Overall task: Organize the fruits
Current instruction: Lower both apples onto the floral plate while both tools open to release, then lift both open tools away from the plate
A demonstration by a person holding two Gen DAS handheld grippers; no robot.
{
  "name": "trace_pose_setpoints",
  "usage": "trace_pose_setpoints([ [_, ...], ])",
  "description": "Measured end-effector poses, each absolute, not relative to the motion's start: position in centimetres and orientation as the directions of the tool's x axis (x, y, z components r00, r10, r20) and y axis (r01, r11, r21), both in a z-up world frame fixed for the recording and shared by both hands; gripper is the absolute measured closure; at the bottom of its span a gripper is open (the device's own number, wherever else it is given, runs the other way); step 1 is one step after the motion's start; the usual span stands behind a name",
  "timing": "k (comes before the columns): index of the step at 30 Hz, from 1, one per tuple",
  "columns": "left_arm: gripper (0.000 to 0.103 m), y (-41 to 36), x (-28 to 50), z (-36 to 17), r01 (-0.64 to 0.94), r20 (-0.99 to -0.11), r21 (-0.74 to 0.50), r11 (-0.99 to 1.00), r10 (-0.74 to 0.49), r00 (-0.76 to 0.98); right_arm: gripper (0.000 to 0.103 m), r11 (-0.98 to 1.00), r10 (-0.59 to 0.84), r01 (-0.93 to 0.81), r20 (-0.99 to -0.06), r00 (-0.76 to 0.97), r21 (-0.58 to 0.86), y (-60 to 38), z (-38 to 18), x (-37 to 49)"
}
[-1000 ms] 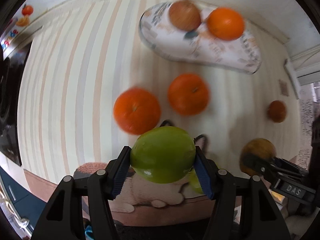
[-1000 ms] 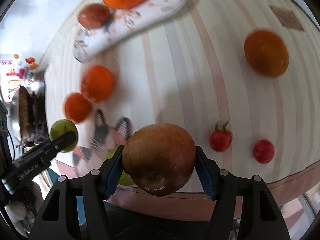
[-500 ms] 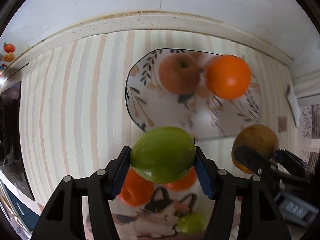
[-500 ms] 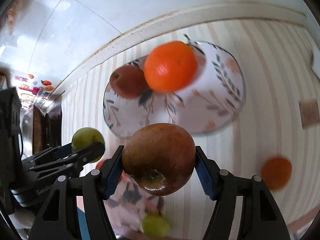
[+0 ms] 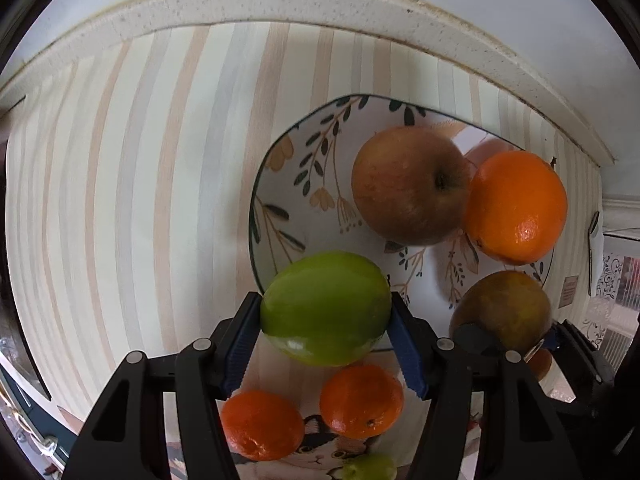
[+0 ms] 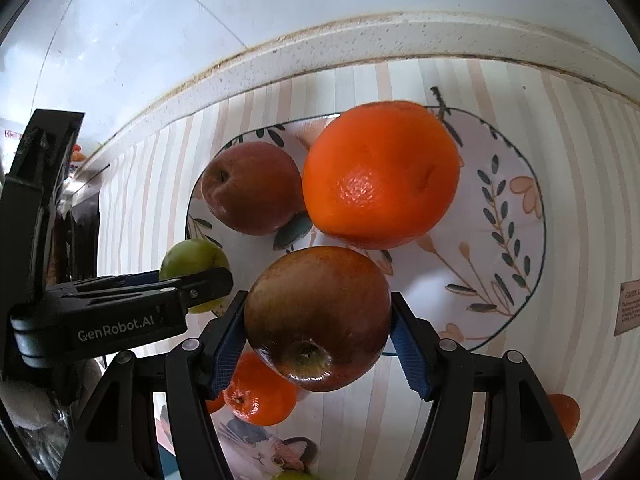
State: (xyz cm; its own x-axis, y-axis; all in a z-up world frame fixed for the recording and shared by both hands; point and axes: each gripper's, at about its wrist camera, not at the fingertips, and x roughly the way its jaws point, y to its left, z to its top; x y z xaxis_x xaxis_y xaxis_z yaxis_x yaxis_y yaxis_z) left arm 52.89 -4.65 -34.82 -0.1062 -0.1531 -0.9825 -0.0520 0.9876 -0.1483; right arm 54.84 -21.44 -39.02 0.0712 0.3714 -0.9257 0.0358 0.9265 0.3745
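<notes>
My left gripper (image 5: 326,336) is shut on a green apple (image 5: 325,306), held over the near left rim of the floral plate (image 5: 280,184). My right gripper (image 6: 318,328) is shut on a red-brown apple (image 6: 316,316), hanging above the plate's near edge (image 6: 500,240). On the plate lie a reddish apple (image 5: 408,184) and a big orange (image 5: 516,206); in the right wrist view the same apple (image 6: 250,188) and orange (image 6: 380,176) sit side by side. The right gripper's apple (image 5: 500,312) shows at the left view's right; the left gripper (image 6: 204,280) with the green apple (image 6: 192,256) shows at the right view's left.
Two small oranges (image 5: 360,400) (image 5: 260,424) and a small green fruit (image 5: 368,468) lie on a cat-print mat near me. Another orange (image 6: 564,412) sits at the lower right. A raised stone ledge (image 5: 320,4) and white wall bound the striped cloth behind the plate.
Both grippers have travelled from the near part of the table toward the wall, carrying their apples. The plate now sits right under them and the loose oranges have fallen behind.
</notes>
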Motion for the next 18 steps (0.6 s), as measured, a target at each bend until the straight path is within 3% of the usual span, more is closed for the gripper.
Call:
trace_pose_setpoints([
  [7,0.043,-4.6,52.8,-34.6,-0.051,-0.982,-0.139,0.989,-0.144,-0.12,0.031,0.92,0.386,0.048,-0.921,0.04,0.388,-21.6,-40.0,54.6],
  [9,0.042,-5.1,53.3,-34.9,-0.06,-0.98,-0.153,0.986,-0.159,-0.123,0.026,0.916,0.396,0.049,-0.917,0.038,0.398,-21.7,-39.8,54.7],
  [11,0.037,-5.3,53.5,-34.6,-0.06,-0.981,-0.154,0.986,-0.159,-0.111,0.024,0.919,0.389,0.051,-0.921,0.036,0.39,-21.7,-39.5,54.8],
  [13,0.027,-5.4,53.5,-34.1,-0.049,-0.985,-0.134,0.99,-0.139,-0.1,0.024,0.92,0.387,0.048,-0.921,0.035,0.388,-21.9,-39.1,54.7],
  [15,0.025,-5.3,53.3,-33.4,-0.045,-0.988,-0.123,0.991,-0.127,-0.087,0.024,0.928,0.368,0.054,-0.929,0.03,0.369,-22.3,-38.7,54.6],
  [17,0.023,-5.1,52.9,-32.7,-0.038,-0.992,-0.1,0.994,-0.103,-0.075,0.02,0.934,0.351,0.059,-0.936,0.03,0.352,-22.7,-38.2,54.3],
  [18,0.015,-4.7,52.5,-32.7,-0.036,-0.993,-0.095,0.995,-0.098,-0.068,0.014,0.938,0.341,0.062,-0.94,0.031,0.342,-23.0,-37.9,54.1],
])
